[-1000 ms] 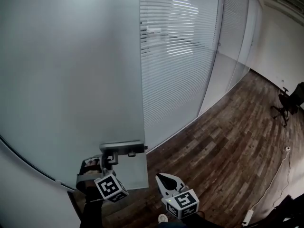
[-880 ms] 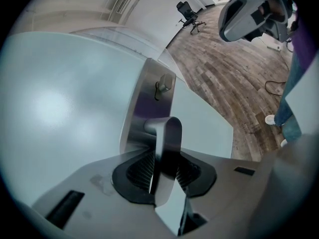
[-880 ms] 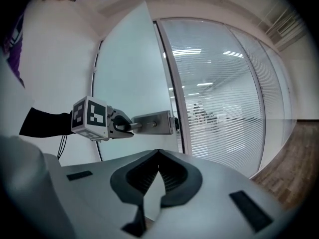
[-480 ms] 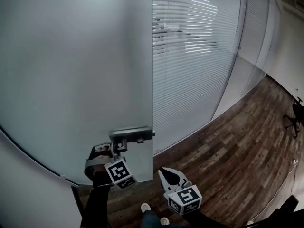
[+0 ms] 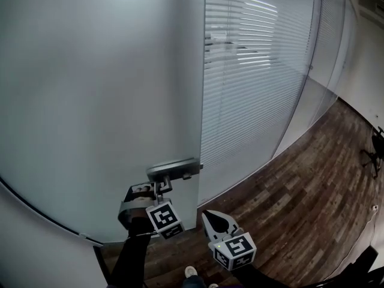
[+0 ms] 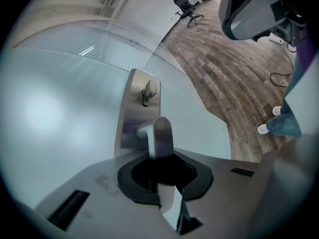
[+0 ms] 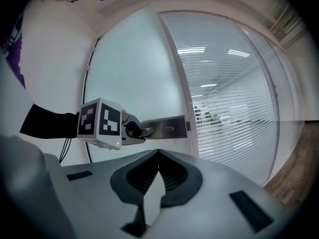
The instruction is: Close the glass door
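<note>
A frosted glass door (image 5: 102,101) fills the left half of the head view, and its free edge runs down the middle of that view beside a glass wall with blinds (image 5: 258,71). Low on that edge sits a metal plate (image 6: 130,114) with a small lock knob (image 6: 149,89) and a lever handle (image 6: 161,133) that sticks out toward the person. The left gripper (image 5: 151,189) reaches up to this handle from below. Its jaws have just been closing, and its own view shows them wrapped round the lever, which sits inside the dark hollow between them. The right gripper (image 5: 207,213) hangs lower and to the right, apart from the door, and points toward it. Its jaws are pressed together tip to tip with nothing between them. From its view the left gripper's marker cube (image 7: 100,123) shows just left of the handle, with a dark sleeve (image 7: 50,121) behind it. A wood plank floor (image 5: 300,185) spreads to the right, and an office chair (image 5: 375,149) stands far off by the wall. One shoe (image 5: 191,272) shows at the bottom edge of the head view.
</note>
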A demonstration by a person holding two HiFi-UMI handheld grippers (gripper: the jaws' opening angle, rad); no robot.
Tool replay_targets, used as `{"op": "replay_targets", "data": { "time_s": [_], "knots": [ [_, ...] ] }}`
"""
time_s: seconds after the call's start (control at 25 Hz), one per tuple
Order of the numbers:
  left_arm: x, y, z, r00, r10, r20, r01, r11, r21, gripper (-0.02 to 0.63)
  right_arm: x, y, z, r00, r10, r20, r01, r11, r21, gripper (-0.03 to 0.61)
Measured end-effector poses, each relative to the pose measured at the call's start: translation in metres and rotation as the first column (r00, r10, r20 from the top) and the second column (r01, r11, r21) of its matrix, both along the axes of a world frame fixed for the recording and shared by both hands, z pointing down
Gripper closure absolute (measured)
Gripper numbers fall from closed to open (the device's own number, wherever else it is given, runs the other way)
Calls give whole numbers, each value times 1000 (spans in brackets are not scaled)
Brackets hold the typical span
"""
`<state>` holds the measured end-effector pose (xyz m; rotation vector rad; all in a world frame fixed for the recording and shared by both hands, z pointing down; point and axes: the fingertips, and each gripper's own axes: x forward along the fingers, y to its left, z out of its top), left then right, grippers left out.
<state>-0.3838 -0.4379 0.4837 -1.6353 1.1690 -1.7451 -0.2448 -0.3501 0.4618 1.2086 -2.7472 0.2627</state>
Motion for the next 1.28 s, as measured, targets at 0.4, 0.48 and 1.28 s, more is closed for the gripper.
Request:
{"op": "replay_targets", "data": {
  "time_s": [0.4,0.48,1.28],
  "knots": [
    [-13,-55,-12,999,-27,-27,26,999,-23,581,-30,-52,-12,999,43,-3,-43,999,10,588],
    [-15,-65,-13,999,-24,-36,23,999,-30,581,-33,-60,-12,999,46,-9,-46,999,8,588],
    [-50,-135,3,987,-158,16,159,984,-76,598,-53,-164,-12,989,-147,-14,147,989,-3,588]
  ]
}}
